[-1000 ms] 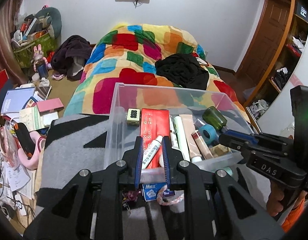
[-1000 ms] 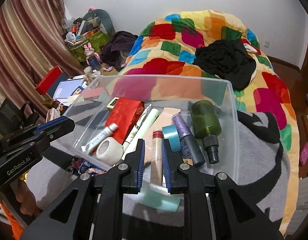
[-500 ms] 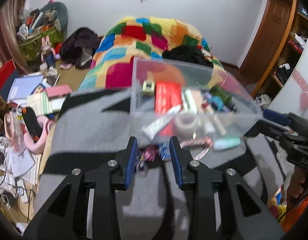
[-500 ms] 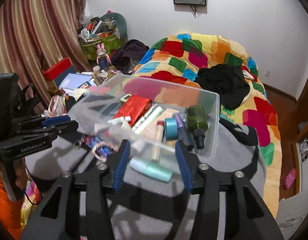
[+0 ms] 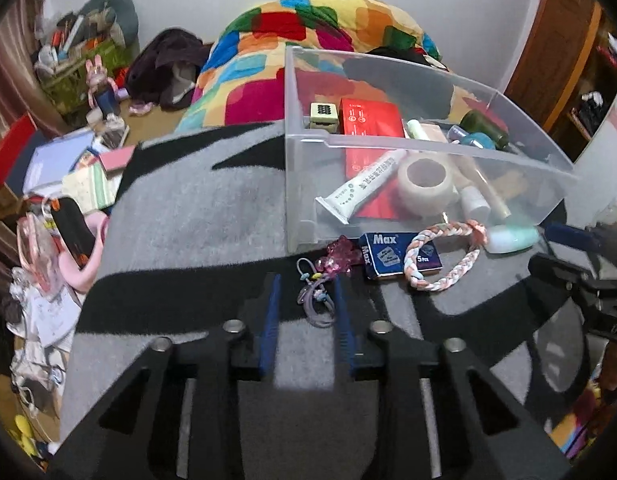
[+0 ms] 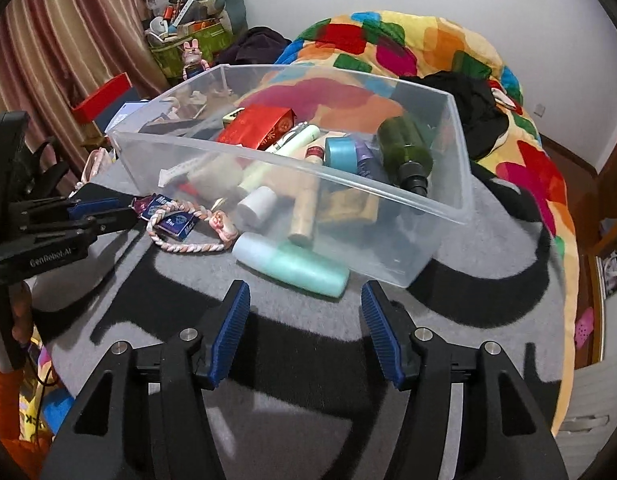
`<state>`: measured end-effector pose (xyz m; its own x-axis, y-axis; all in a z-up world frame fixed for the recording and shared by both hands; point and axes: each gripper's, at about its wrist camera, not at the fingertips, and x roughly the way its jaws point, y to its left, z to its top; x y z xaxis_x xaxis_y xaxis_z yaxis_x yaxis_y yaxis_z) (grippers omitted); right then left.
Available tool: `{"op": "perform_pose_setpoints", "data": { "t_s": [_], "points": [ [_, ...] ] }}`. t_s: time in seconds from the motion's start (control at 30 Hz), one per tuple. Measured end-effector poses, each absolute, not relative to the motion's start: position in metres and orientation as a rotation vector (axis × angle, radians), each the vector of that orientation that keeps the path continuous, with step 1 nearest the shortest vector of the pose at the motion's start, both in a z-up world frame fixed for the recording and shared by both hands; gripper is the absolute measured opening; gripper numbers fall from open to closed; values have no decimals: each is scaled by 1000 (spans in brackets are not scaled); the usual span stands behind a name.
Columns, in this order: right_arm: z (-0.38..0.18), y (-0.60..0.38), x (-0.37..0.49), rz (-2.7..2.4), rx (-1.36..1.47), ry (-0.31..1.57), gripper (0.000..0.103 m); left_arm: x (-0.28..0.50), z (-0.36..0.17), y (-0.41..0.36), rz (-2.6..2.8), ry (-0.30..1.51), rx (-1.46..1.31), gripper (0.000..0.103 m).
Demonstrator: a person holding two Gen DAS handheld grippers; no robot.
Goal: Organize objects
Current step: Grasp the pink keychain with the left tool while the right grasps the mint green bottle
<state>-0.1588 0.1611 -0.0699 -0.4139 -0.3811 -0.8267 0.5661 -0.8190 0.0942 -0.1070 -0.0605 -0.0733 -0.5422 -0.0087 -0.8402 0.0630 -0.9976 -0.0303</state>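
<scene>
A clear plastic bin sits on a grey and black blanket and holds tubes, a red box, a tape roll and a green bottle. In front of it lie purple hair ties, a pink clip, a blue Max box, a braided loop and a mint tube. My left gripper is open and empty, its fingers on either side of the hair ties. My right gripper is wide open and empty, just short of the mint tube.
A bed with a multicoloured quilt and black clothes lies behind the bin. Books, papers and a red box clutter the floor at the left. A wooden door stands at the right.
Both grippers have pulled back out of the bin and opened, each leaving the tube it held inside. They now sit low over the blanket in front of the bin, the right one opened wider.
</scene>
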Motion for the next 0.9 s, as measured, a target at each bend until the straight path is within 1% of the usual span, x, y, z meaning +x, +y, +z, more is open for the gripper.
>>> {"op": "perform_pose_setpoints", "data": {
  "t_s": [0.03, 0.07, 0.17, 0.23, 0.3, 0.37, 0.6, 0.77, 0.9],
  "points": [
    [-71, 160, -160, -2233, 1238, 264, 54, -106, -73, -59, -2729, 74, 1479, 9],
    [-73, 159, -162, -2228, 1245, 254, 54, -104, -73, -57, -2737, 74, 1480, 8],
    [-78, 154, -162, -2208, 1253, 242, 54, -99, -73, -54, -2750, 47, 1464, 7],
    [-79, 151, -158, -2193, 1244, 255, 50, -93, -71, -52, -2765, 35, 1461, 7],
    [-78, 149, -153, -2167, 1231, 279, 40, -87, -70, -50, -2778, 38, 1466, 7],
    [-77, 147, -144, -2120, 1219, 284, 39, -78, -69, -48, -2794, 49, 1474, 7],
    [-67, 147, -114, -2030, 1158, 344, 38, -51, -66, -47, -2818, 94, 1476, 7],
    [-59, 143, -131, -2111, 1141, 348, 40, -38, -62, -60, -2807, 165, 1452, 7],
    [-68, 130, -148, -2123, 1174, 378, 40, -33, -53, -68, -2811, 202, 1418, 7]
  ]
}}
